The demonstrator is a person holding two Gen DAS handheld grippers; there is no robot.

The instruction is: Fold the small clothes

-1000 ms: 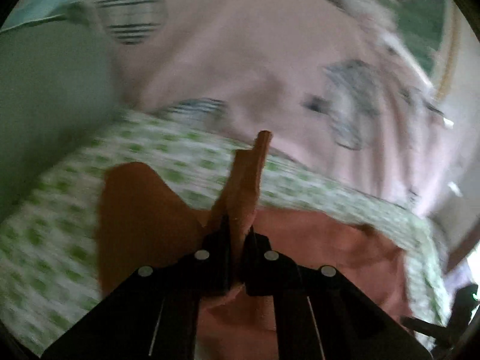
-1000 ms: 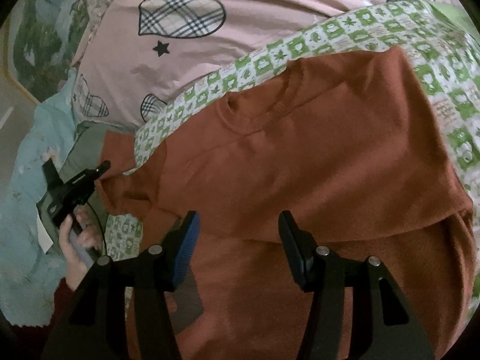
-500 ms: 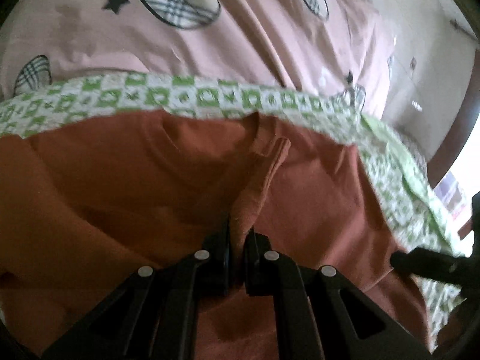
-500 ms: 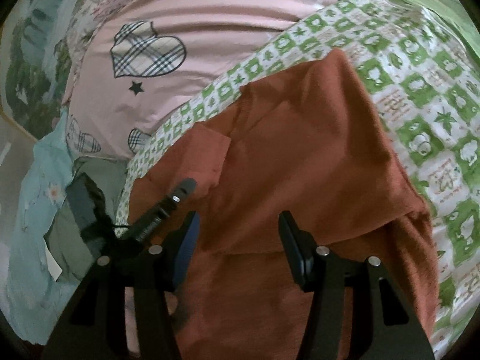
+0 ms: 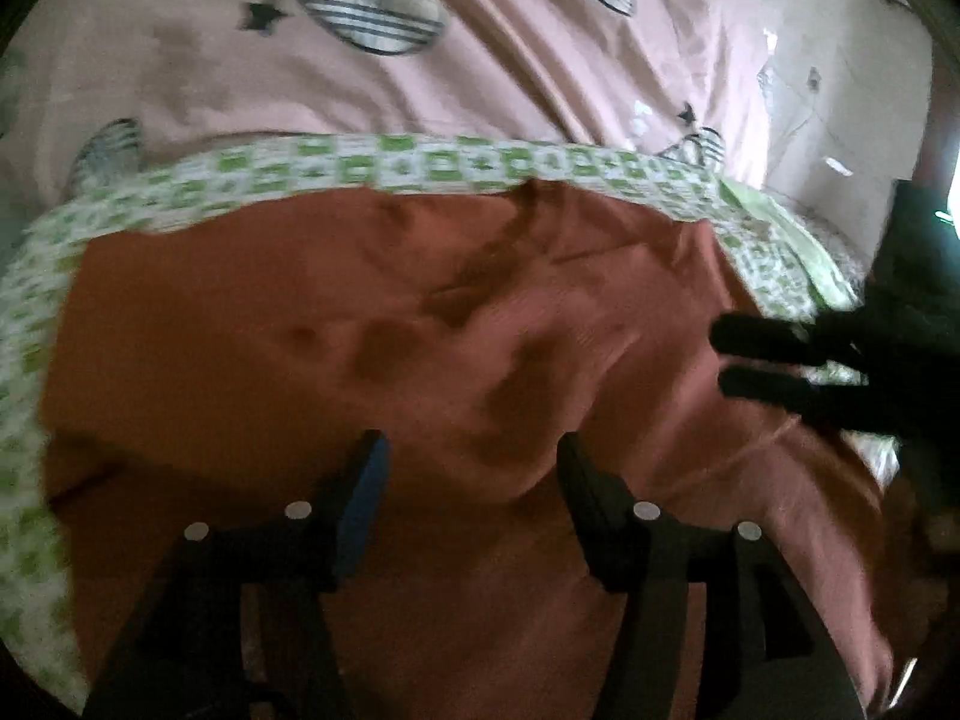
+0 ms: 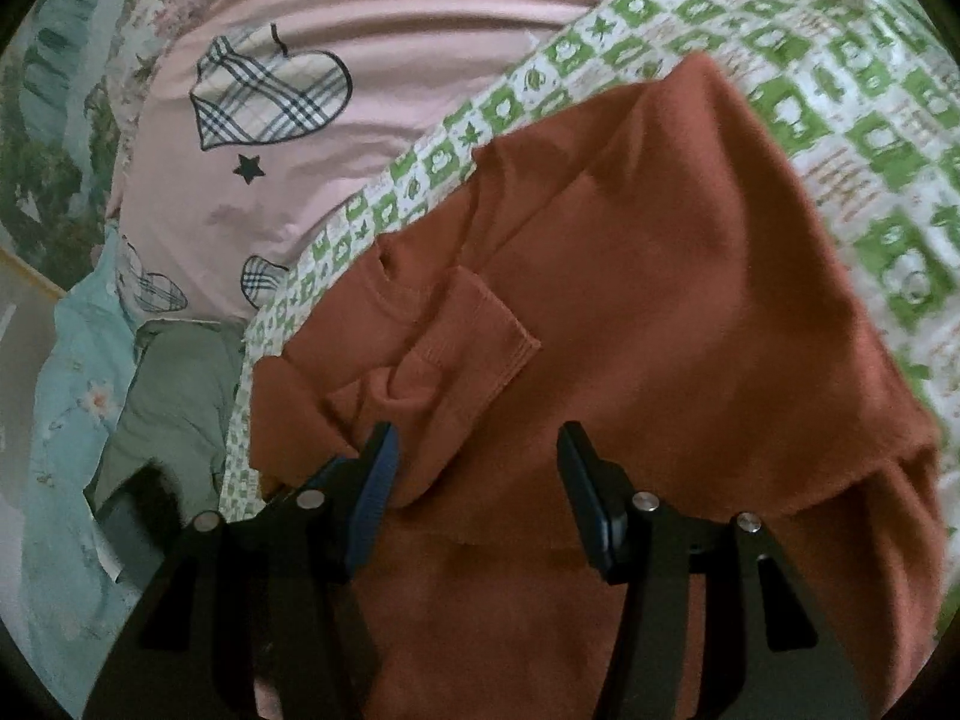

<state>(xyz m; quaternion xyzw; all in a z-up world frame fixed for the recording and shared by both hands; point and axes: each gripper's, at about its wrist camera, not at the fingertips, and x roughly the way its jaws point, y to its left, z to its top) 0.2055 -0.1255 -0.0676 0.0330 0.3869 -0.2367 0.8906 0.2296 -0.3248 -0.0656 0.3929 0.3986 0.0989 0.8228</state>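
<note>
A rust-orange sweater (image 5: 420,348) lies spread on a green-and-white checked cloth (image 5: 420,162). In the right wrist view the sweater (image 6: 690,312) has its left sleeve (image 6: 474,330) folded across the chest, cuff lying flat. My left gripper (image 5: 471,474) is open and empty just above the sweater body. My right gripper (image 6: 474,468) is open and empty, hovering over the sweater below the folded sleeve. The right gripper also shows in the left wrist view (image 5: 780,366) at the sweater's right edge.
A pink bedsheet with plaid hearts (image 6: 300,90) lies beyond the checked cloth (image 6: 840,138). A grey-green garment (image 6: 174,396) and a pale blue floral cloth (image 6: 66,372) lie at the left. A wall (image 5: 840,60) stands at the far right.
My left gripper has let go of the sleeve and opened; the sleeve now lies folded across the sweater. The right gripper stayed open and shifted slightly.
</note>
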